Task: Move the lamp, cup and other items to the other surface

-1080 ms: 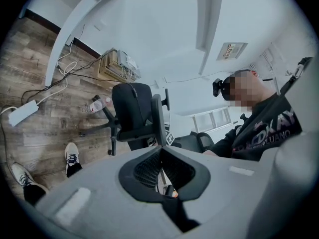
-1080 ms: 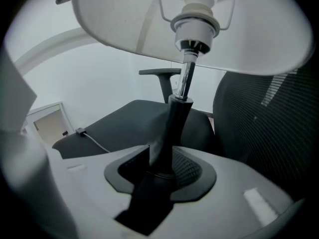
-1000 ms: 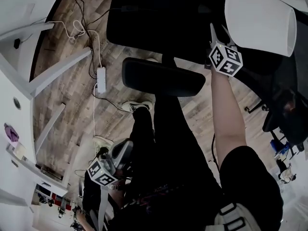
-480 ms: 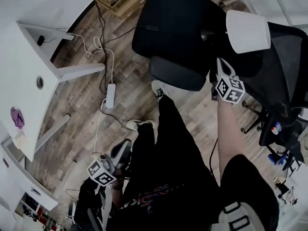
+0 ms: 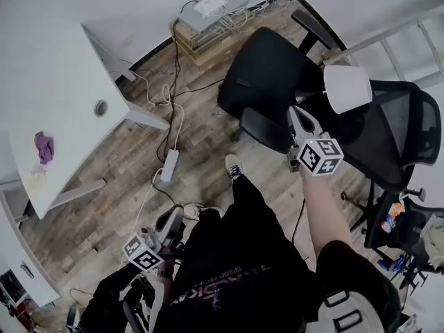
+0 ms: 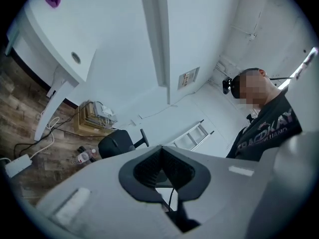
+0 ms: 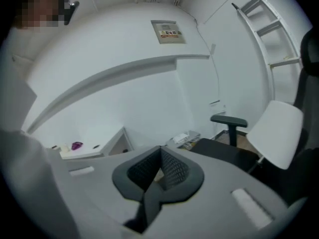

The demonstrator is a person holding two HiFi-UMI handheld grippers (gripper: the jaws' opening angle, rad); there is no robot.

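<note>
The lamp's white shade [image 5: 347,89] rests against a black office chair [image 5: 267,82]; in the right gripper view the shade [image 7: 276,133] sits at the right, clear of the jaws. My right gripper [image 5: 300,120] hangs over the chair seat just left of the shade, shut, with nothing visible between its pads. The left gripper [image 5: 172,222] is low beside the person's black trouser leg, its pads [image 6: 160,151] meeting with nothing in them. A white table [image 5: 62,109] at the left carries a purple item [image 5: 44,146] and a small pale item [image 5: 35,171].
A mesh-backed chair [image 5: 406,137] stands right of the lamp. On the wooden floor lie a power strip [image 5: 169,165] and cables. A box with a white device [image 5: 208,12] is against the wall. A ladder [image 7: 269,24] leans at the right, and a bottle [image 5: 390,217] stands near the chair base.
The head view has pulled up and back, so the white table and wall box now show. My right gripper has drawn back from the lamp shade. The left gripper stays by the leg.
</note>
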